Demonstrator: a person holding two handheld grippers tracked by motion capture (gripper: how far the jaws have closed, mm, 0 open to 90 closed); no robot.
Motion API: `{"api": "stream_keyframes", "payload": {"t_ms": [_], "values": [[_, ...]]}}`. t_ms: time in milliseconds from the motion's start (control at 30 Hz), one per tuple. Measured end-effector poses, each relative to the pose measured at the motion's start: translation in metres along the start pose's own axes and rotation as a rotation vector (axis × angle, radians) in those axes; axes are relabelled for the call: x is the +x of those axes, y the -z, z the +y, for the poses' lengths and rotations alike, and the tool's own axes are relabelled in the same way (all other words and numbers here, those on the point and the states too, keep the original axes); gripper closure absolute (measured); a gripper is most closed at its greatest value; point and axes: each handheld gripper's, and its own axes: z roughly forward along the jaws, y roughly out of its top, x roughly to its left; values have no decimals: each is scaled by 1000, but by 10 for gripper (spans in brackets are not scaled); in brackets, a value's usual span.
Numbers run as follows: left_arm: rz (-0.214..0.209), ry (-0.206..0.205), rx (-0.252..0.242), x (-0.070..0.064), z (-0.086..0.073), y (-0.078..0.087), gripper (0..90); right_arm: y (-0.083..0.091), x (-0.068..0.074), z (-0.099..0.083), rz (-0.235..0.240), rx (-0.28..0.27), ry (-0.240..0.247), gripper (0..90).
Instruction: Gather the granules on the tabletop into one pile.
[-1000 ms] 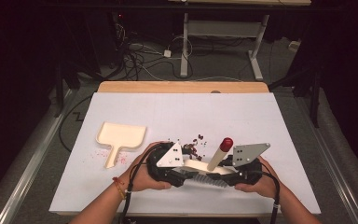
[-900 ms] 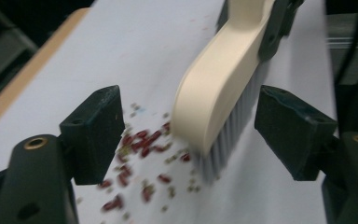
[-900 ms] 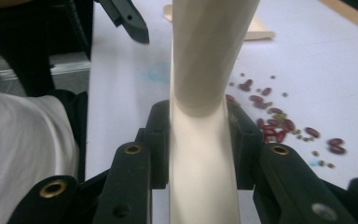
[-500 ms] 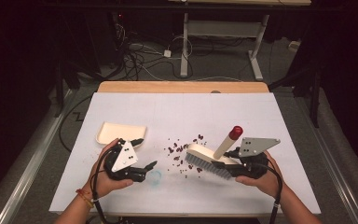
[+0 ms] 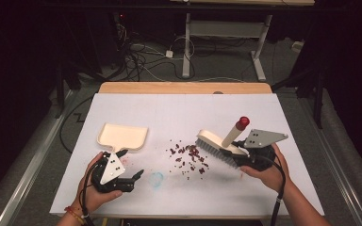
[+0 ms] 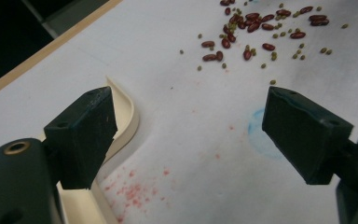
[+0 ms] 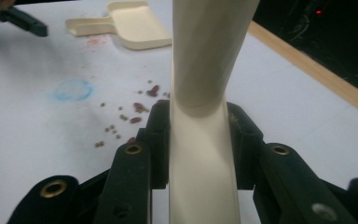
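Note:
A cream brush [image 5: 216, 143] with a red-tipped handle [image 5: 242, 122] stands tilted on its bristles right of the middle of the white table. My right gripper [image 5: 240, 156] is shut on that handle [image 7: 199, 140], low down near the brush head. Red and green beans [image 5: 188, 157] lie scattered just left of the bristles. A cream dustpan [image 5: 122, 136] lies flat at the left. My left gripper [image 5: 132, 165] stands open just in front of the dustpan's handle, holding nothing. In the left gripper view the dustpan's edge [image 6: 126, 121] sits beside the left jaw, and the beans [image 6: 256, 32] lie farther ahead.
A blue ring mark [image 5: 156, 178] and red specks [image 6: 135, 191] stain the white table cover [image 5: 184, 113]. A wooden strip [image 5: 184, 87] runs along the far edge. Beyond it the floor holds cables [image 5: 141, 56] and a desk frame [image 5: 226, 33].
My left gripper has left the brush, moved left to the dustpan's handle and opened. The right gripper has carried the brush a little to the right, uncovering the beans.

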Motion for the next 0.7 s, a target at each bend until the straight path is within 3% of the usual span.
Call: {"api": "stream_keyframes", "payload": {"t_ms": [167, 400, 600, 700], "values": [[5, 9, -1, 2, 0, 0, 172, -6, -23, 7, -104, 15, 23, 676], [1, -2, 3, 2, 1, -4, 172, -41, -52, 9, -231, 75, 20, 676], [-4, 18, 11, 2, -1, -6, 172, -76, -61, 4, -265, 121, 21, 676], [-4, -4, 36, 0, -2, -11, 172, -91, -57, 4, -263, 143, 45, 676]]}}
